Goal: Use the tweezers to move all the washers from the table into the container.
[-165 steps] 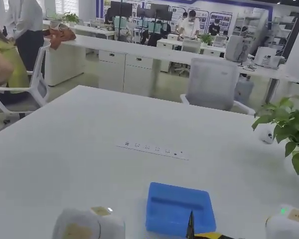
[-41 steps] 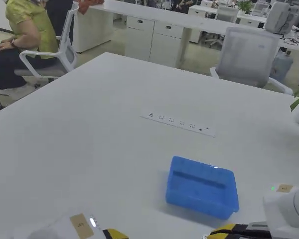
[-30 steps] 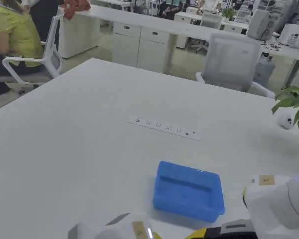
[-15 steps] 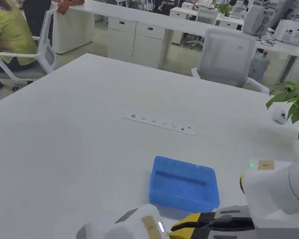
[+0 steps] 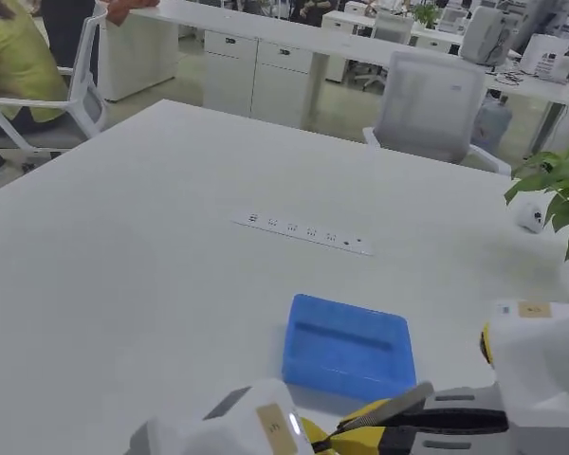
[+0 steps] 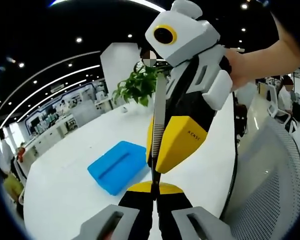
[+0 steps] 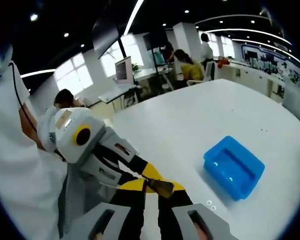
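The thin metal tweezers (image 6: pixel 158 120) rise from my left gripper (image 6: pixel 152 187), which is shut on their lower end. My right gripper (image 6: pixel 154 162) comes in from above, its yellow jaws closed around the same tweezers. In the right gripper view, the tweezers' end (image 7: pixel 162 188) sits between the jaws of my right gripper (image 7: pixel 152 186), facing the left gripper (image 7: pixel 149 172). Two small washers (image 7: pixel 210 204) lie on the white table just short of the blue container (image 7: pixel 233 166). In the head view, the container (image 5: pixel 349 346) stands beyond the tweezers (image 5: pixel 398 403).
A socket strip (image 5: pixel 303 232) is set into the table (image 5: pixel 152 246) beyond the container. A potted plant (image 5: pixel 555 194) and a small white object (image 5: pixel 531 220) stand at the right edge. A grey chair (image 5: pixel 427 100) and a seated person (image 5: pixel 9 66) are past the table.
The left gripper has come up from the bottom left and met the right gripper, which moved in from the right with the tweezers. The head camera has shifted.
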Action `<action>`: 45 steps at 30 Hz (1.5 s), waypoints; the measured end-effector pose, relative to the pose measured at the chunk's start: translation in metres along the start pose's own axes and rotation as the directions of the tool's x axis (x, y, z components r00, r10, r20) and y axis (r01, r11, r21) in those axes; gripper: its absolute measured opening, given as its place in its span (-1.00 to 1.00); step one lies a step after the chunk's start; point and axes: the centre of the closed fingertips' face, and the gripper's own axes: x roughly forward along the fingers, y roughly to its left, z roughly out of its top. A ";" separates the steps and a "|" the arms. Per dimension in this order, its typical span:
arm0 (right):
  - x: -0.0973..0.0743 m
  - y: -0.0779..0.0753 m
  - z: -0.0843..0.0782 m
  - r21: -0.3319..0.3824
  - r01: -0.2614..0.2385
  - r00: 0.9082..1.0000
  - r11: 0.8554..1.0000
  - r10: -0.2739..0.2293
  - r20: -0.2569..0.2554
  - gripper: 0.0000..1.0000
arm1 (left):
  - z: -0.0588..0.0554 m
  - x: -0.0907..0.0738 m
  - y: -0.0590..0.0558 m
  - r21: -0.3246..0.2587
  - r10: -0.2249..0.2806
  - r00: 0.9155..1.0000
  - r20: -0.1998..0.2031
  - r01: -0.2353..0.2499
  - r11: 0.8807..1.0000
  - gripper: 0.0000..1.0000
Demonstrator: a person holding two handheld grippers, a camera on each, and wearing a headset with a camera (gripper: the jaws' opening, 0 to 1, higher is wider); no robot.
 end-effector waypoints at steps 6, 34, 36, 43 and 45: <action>-0.003 0.000 0.003 0.035 -0.010 1.000 0.999 0.010 0.018 -0.92 | 0.001 0.000 0.000 -0.005 0.002 1.000 0.009 -0.002 1.000 -1.00; -0.001 -0.036 -0.035 -0.006 0.122 0.981 0.992 -0.122 -0.150 -0.98 | -0.048 -0.038 0.016 -0.283 0.038 0.994 -0.102 -0.066 0.957 -0.12; -0.001 -0.030 -0.032 -0.030 0.112 0.982 0.993 -0.115 -0.148 -0.98 | -0.038 -0.031 0.009 -0.262 -0.020 0.996 -0.087 -0.004 0.965 -0.31; -0.001 -0.012 -0.008 0.017 0.065 0.997 0.998 -0.065 -0.050 -0.97 | -0.021 0.002 -0.008 -0.167 -0.098 0.993 -0.060 0.087 0.982 -0.64; -0.001 -0.010 -0.003 0.015 0.068 0.997 0.998 -0.068 -0.032 -0.97 | -0.014 0.006 -0.013 -0.165 -0.123 0.992 -0.037 0.116 0.979 -0.68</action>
